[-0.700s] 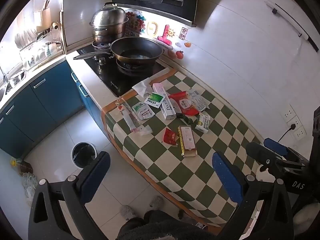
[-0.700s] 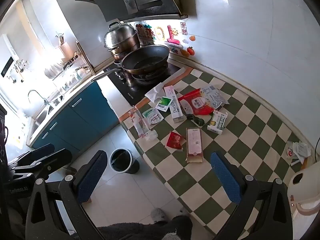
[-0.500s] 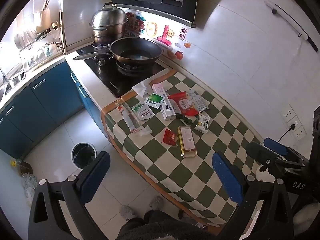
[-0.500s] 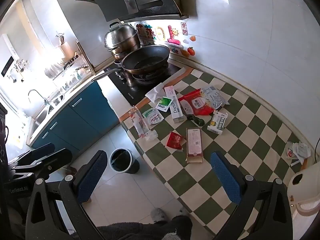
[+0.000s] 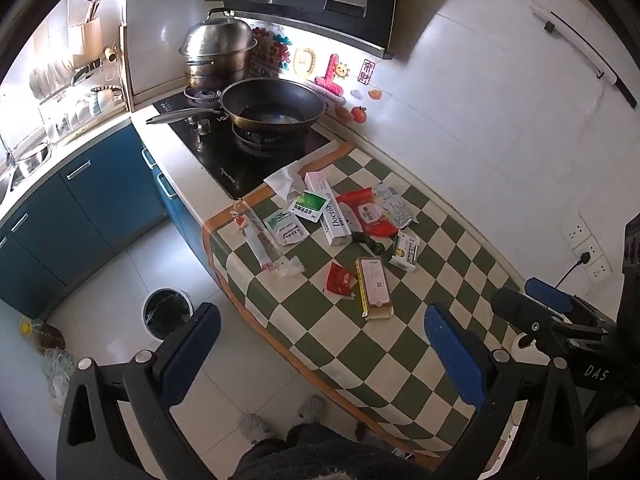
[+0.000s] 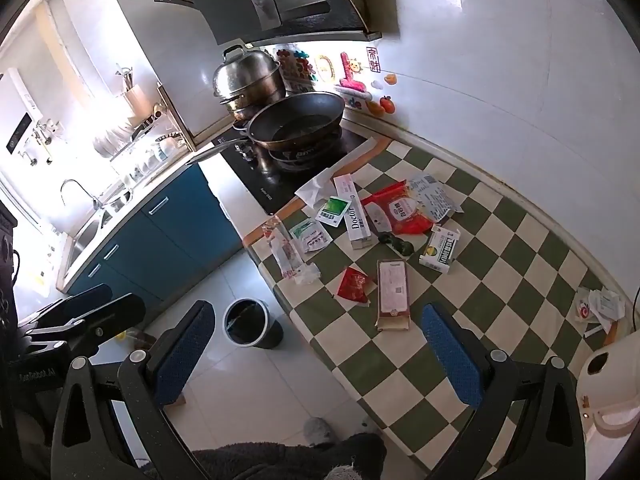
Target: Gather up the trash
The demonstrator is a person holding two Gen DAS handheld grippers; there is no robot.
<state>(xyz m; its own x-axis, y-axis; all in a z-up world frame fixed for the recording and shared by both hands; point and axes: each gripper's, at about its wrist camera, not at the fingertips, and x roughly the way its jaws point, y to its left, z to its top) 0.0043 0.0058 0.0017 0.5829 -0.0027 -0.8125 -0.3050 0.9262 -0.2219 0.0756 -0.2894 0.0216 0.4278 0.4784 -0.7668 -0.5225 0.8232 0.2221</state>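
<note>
— On the checkered counter (image 5: 400, 344) lies the trash: a white box that says Doctor (image 5: 329, 210), a red packet (image 5: 340, 279), a flat brown box (image 5: 374, 288), a yellow and white box (image 5: 405, 251) and some see-through wrappers (image 5: 260, 240).

— Where is the bin?

— Down on the floor, beside the counter. It is a small round bin (image 6: 251, 323) with a dark bag in it. I cannot tell if any trash is in there.

— What is in the big pan (image 5: 272, 106)?

— It looks nearly bare. A shiny pot (image 5: 218, 54) with a lid stands behind it.

— And the grippers?

— Both are up above. The left gripper (image 5: 320, 352) has its blue pads wide apart and holds nothing. The right gripper (image 6: 316, 354) is the same.
</note>
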